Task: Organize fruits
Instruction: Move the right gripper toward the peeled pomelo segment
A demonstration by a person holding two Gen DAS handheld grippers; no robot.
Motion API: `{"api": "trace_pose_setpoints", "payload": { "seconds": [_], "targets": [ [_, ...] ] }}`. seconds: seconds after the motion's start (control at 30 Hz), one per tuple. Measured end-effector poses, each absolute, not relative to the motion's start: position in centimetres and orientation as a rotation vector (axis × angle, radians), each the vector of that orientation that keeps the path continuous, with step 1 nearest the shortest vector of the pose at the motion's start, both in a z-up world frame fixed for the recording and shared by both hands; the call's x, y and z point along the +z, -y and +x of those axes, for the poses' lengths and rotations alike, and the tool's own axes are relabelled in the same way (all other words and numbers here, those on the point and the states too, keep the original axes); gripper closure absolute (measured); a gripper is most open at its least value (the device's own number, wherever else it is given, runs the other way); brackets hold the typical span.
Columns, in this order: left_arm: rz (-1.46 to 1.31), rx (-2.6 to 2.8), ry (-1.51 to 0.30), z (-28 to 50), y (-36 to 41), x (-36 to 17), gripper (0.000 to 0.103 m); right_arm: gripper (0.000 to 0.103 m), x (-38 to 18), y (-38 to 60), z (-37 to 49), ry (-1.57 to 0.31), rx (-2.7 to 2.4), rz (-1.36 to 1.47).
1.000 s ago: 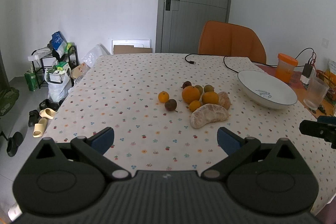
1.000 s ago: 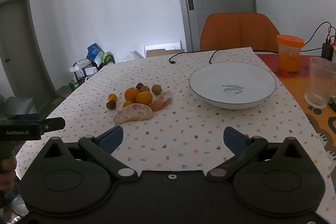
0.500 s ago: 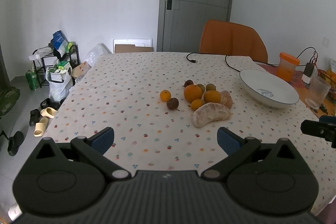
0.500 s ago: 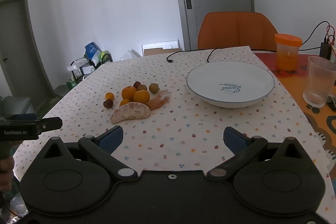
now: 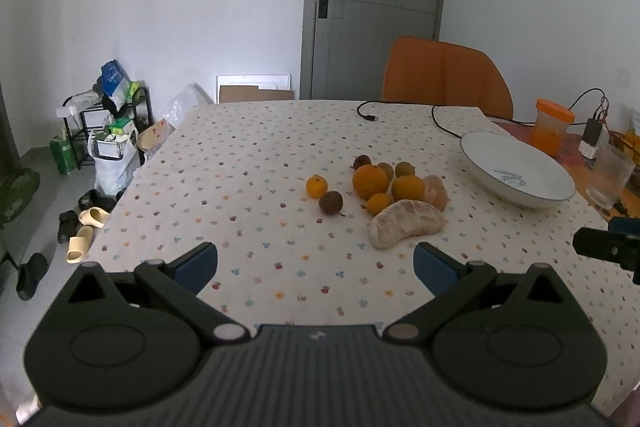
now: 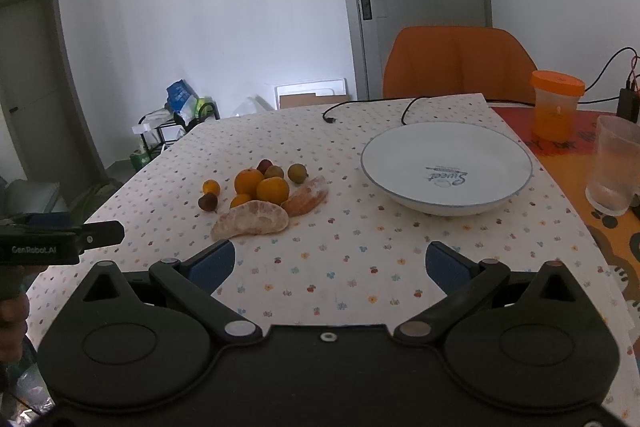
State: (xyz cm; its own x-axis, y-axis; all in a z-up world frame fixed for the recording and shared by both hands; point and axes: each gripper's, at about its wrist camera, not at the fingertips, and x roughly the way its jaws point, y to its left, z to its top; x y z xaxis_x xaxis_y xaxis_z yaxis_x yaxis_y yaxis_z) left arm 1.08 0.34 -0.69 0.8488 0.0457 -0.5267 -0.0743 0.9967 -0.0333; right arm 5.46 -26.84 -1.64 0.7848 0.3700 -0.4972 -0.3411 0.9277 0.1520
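Fruits [image 5: 380, 187] unmoved | plate [image 6: 446, 167] empty — both claws spread, barely shifted

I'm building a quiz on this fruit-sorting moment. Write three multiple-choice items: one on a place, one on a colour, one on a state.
1. Where does the pile of fruit lie?
A. in the white bowl
B. on the dotted tablecloth, beside the bowl
C. on the orange chair

2. What colour is the lid of the plastic jar behind the bowl?
A. orange
B. green
C. black

3. What is the state of the white bowl?
A. full of fruit
B. upside down
C. upright and empty

Answers:
1. B: every fruit rests on the tablecloth, apart from the bowl.
2. A: the lid is orange, like the jar's contents.
3. C: the right wrist view shows its bare inside with only the blue lettering. The left gripper and right gripper are both open and hold nothing.
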Motion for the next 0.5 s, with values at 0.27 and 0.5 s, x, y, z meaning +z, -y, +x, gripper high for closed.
{"api": "trace_pose_setpoints", "payload": {
  "seconds": [0.27,0.5],
  "targets": [
    [-0.021,0.067,-0.546,2.4,-0.1,-0.3,0.0,0.0,-1.3,25.5,6.7,-0.522,0.415,0.011],
    [-0.022,0.056,-0.541,3.7,-0.5,-0.7,0.0,0.0,-1.8,24.7,8.4,-0.507,0.429,0.008]
  ]
}}
